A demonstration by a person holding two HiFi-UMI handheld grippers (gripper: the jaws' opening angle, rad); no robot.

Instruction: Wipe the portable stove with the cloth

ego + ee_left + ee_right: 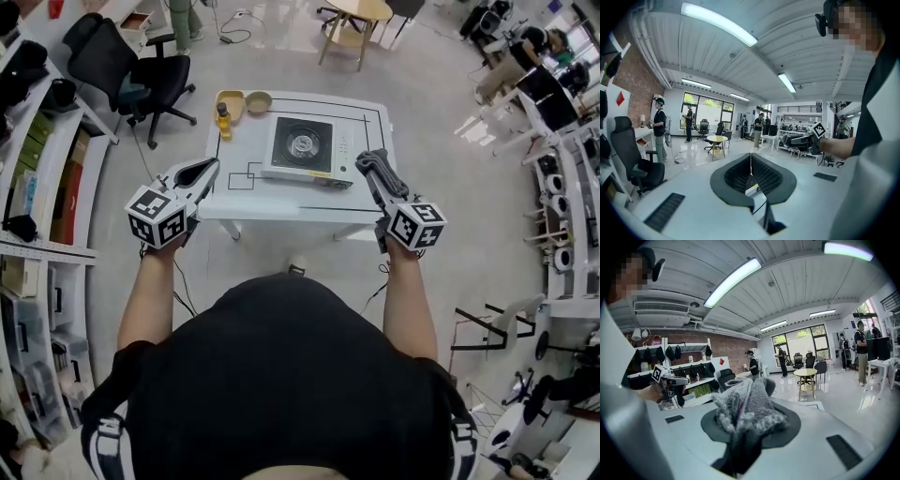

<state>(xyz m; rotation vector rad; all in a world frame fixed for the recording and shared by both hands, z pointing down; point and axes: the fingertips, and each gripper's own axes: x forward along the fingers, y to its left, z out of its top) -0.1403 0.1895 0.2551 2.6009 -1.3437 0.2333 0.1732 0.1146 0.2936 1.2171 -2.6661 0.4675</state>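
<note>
Left side: a black office chair (131,67) stands on the floor, well apart from the white table (281,200).

Left gripper (210,168): held above the table's near left corner, pointing toward the table. In the left gripper view the left gripper (751,161) has its jaws fully together, the ribbed pads meeting along one line. Nothing is between them.

Table, left rear corner: a yellow bottle (223,120) stands upright. Just beside it are a yellow dish (232,101) and a round bowl (259,101).

Table, centre: the portable stove (305,148) sits flat, inside the black lines marked on the tabletop. Its body is white, with a dark top plate and a round burner in the middle. In the head view the stove lies between the two grippers and just beyond their tips. Neither gripper touches it.

Right gripper (367,161): held above the table's near right edge, near the stove's front right corner. In the right gripper view the right gripper (745,397) is clamped on a grey fleecy cloth (749,409). The cloth bunches up above the jaws and covers the tips.
</note>
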